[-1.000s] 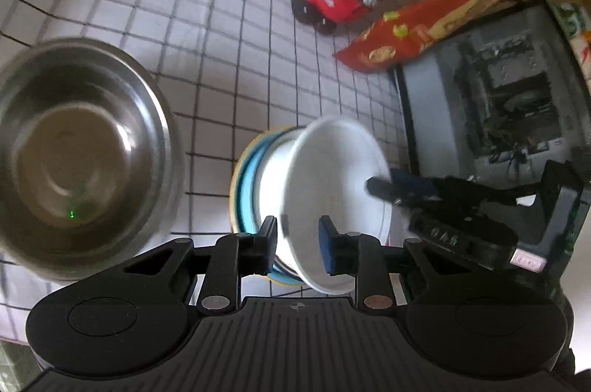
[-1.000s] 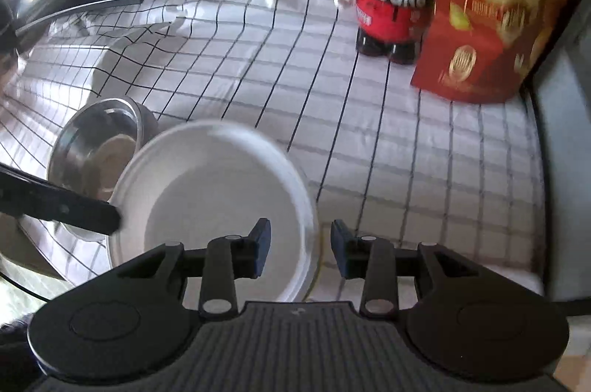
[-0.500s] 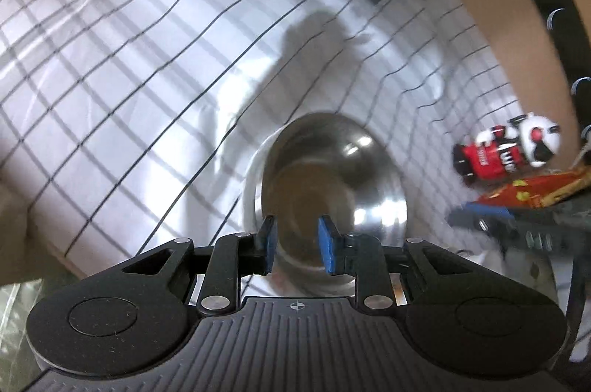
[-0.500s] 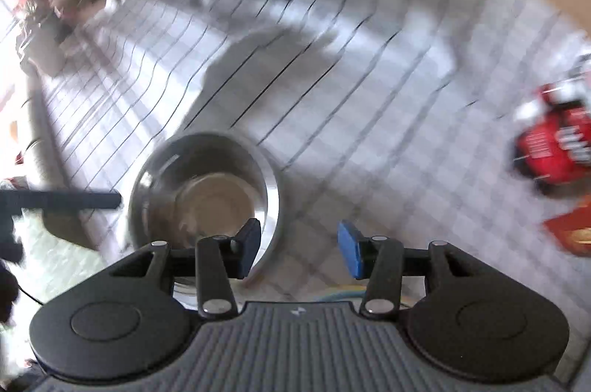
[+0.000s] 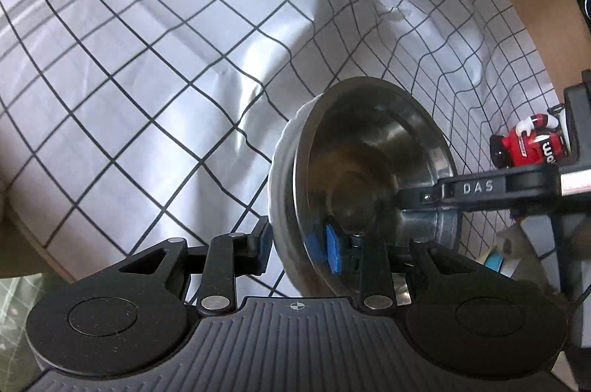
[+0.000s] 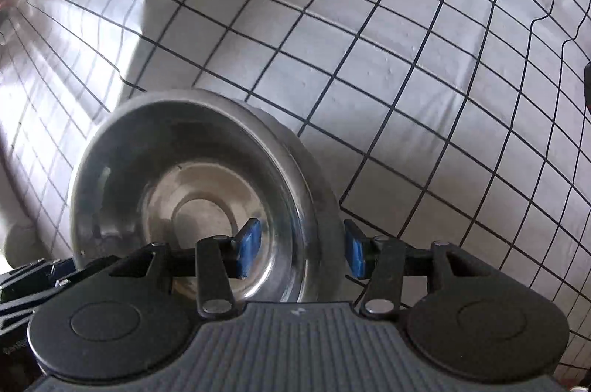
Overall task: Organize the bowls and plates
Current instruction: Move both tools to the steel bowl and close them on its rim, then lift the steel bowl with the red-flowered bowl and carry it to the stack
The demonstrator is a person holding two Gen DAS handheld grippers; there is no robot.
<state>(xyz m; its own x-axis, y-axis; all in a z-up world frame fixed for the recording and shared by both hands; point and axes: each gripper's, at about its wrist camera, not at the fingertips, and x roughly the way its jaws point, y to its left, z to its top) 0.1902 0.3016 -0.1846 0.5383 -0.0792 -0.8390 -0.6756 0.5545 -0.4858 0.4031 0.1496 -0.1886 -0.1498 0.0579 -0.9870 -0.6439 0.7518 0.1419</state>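
Note:
A steel bowl (image 5: 369, 166) (image 6: 192, 196) stands on the checked cloth, with a pale outer rim showing round its side. My left gripper (image 5: 298, 246) straddles the bowl's near wall, one blue pad inside and one outside. Its jaws are opening and the pads stand off the metal. My right gripper (image 6: 302, 251) points down over the opposite wall, again with one pad inside and one outside. Its jaws are opening too. One of the right gripper's fingers (image 5: 476, 187) reaches over the far rim in the left wrist view. A stack of plates (image 5: 493, 259) peeks out at the lower right.
The white cloth with black grid lines (image 5: 147, 59) (image 6: 406, 59) lies wrinkled over the table. A red and white toy robot (image 5: 532, 144) stands beyond the bowl on the right. A brown wall and a dark box edge the table's far side.
Both grippers have left the plate stack and come down onto the steel bowl. The white plate is gone from between the jaws. Both jaws are wider and now straddle the bowl's rim.

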